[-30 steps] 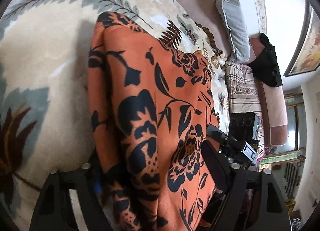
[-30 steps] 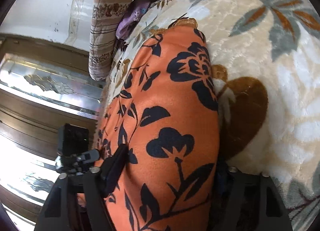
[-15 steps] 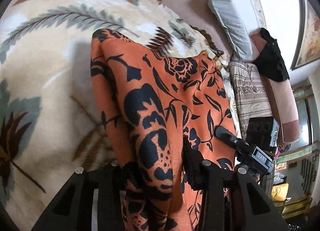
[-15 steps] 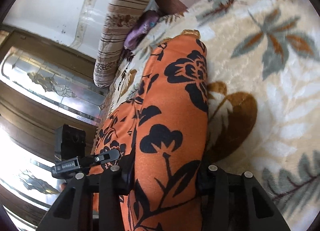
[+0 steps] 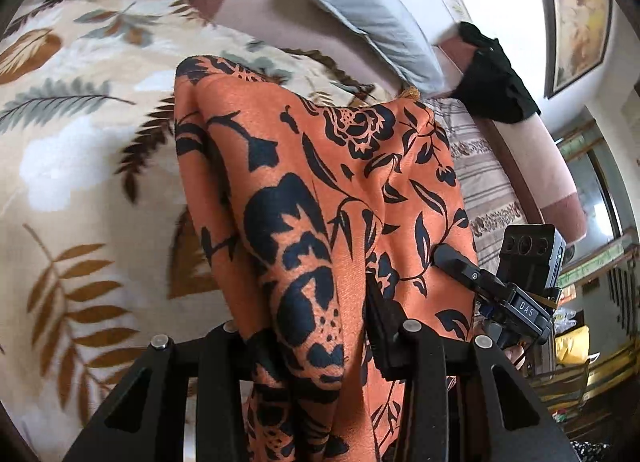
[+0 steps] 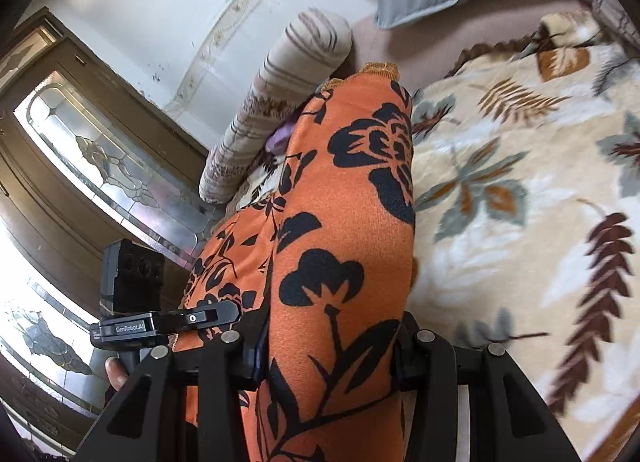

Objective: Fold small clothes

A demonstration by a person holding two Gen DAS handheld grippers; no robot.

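An orange garment (image 5: pixel 320 181) with a black flower print hangs stretched between both grippers above a leaf-patterned blanket (image 5: pixel 80 181). My left gripper (image 5: pixel 316 338) is shut on a bunched edge of it, and the cloth spills over the fingers. In the right wrist view the same garment (image 6: pixel 352 201) runs up from my right gripper (image 6: pixel 330 350), which is shut on its other edge. Each view shows the other gripper beside the cloth: the right one (image 5: pixel 500 294) and the left one (image 6: pixel 160 326). The garment's far end still rests on the blanket.
A grey pillow (image 5: pixel 372 25) and a striped bolster (image 6: pixel 280 101) lie at the bed's head. A black cloth (image 5: pixel 492 81) hangs over the padded rail. A purple item (image 6: pixel 280 137) sits by the bolster. A wooden cabinet with glass doors (image 6: pixel 100 149) stands beside the bed.
Both grippers closed on the garment's near edge, then rose and drew back, lifting that edge off the blanket. More of the pillows and wall is now in sight.
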